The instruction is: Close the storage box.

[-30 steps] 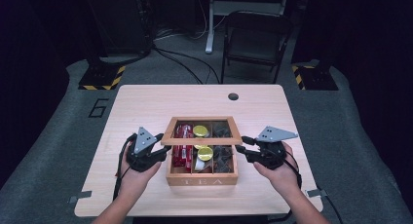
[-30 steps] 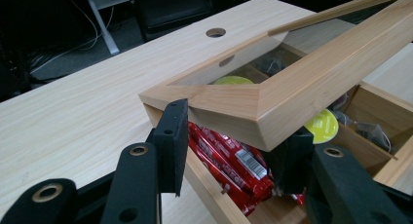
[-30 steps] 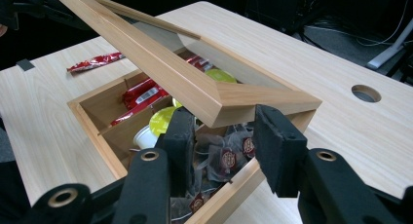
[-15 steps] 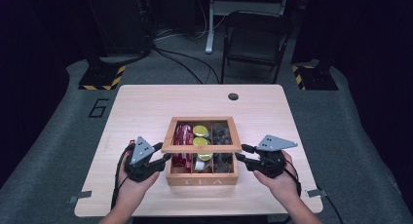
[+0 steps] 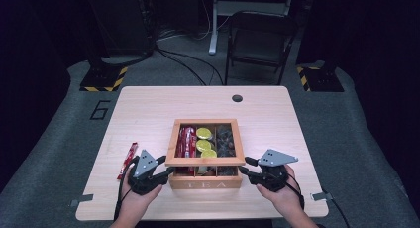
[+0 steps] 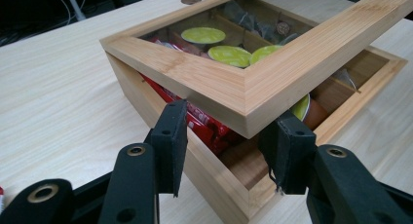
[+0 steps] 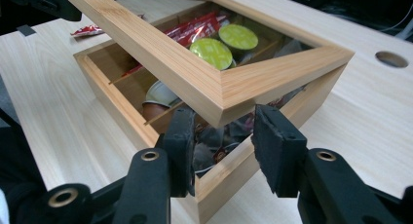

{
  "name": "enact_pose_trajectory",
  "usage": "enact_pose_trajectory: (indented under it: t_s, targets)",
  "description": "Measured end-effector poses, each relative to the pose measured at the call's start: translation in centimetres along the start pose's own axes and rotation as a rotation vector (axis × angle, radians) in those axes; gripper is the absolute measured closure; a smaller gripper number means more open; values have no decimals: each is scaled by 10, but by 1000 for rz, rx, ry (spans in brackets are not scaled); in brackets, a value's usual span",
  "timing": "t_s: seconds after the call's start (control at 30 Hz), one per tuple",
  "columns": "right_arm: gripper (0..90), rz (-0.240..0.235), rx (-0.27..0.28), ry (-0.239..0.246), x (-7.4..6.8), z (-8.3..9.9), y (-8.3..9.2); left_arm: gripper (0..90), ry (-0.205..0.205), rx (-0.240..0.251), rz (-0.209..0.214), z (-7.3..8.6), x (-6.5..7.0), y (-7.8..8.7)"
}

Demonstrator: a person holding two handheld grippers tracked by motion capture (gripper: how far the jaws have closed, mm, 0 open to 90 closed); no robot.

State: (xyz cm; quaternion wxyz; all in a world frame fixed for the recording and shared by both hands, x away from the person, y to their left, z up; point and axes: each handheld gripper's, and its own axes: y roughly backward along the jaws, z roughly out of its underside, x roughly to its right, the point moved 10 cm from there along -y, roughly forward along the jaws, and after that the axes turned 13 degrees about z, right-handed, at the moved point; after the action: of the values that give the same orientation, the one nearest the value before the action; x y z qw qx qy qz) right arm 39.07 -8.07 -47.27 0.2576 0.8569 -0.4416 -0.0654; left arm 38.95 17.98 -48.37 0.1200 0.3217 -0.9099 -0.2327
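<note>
A wooden tea box [image 5: 205, 183] stands near the table's front edge, its glass-windowed lid [image 5: 204, 161] tilted up at the front. Inside lie red packets [image 5: 186, 141], yellow-green capsules [image 5: 203, 134] and dark tea bags [image 5: 225, 139]. My left gripper [image 5: 166, 169] is at the lid's front left corner, my right gripper [image 5: 245, 167] at the front right corner. In the left gripper view the lid [image 6: 214, 83] has its corner above the open jaws of the left gripper [image 6: 229, 136]. In the right gripper view the lid [image 7: 195, 63] likewise has its corner over the right gripper [image 7: 221, 131], jaws apart.
A loose red packet [image 5: 127, 161] lies on the table left of my left hand. A round cable hole [image 5: 237, 98] sits at the table's back. A folding chair [image 5: 260, 39] stands behind the table.
Both grippers have moved down and toward the person with the lid's front corners. The lid has tilted lower over the box.
</note>
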Motion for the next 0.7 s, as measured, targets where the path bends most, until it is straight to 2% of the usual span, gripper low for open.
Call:
enact_pose_trajectory:
  t_s: [0.4, 0.7]
  targets:
    - [616, -21, -12, -43, -2, 13, -5, 556, 26, -6, 20, 11, 2, -5]
    - [612, -31, -28, -16, -6, 24, -11, 554, 43, -27, 39, 22, 4, -9]
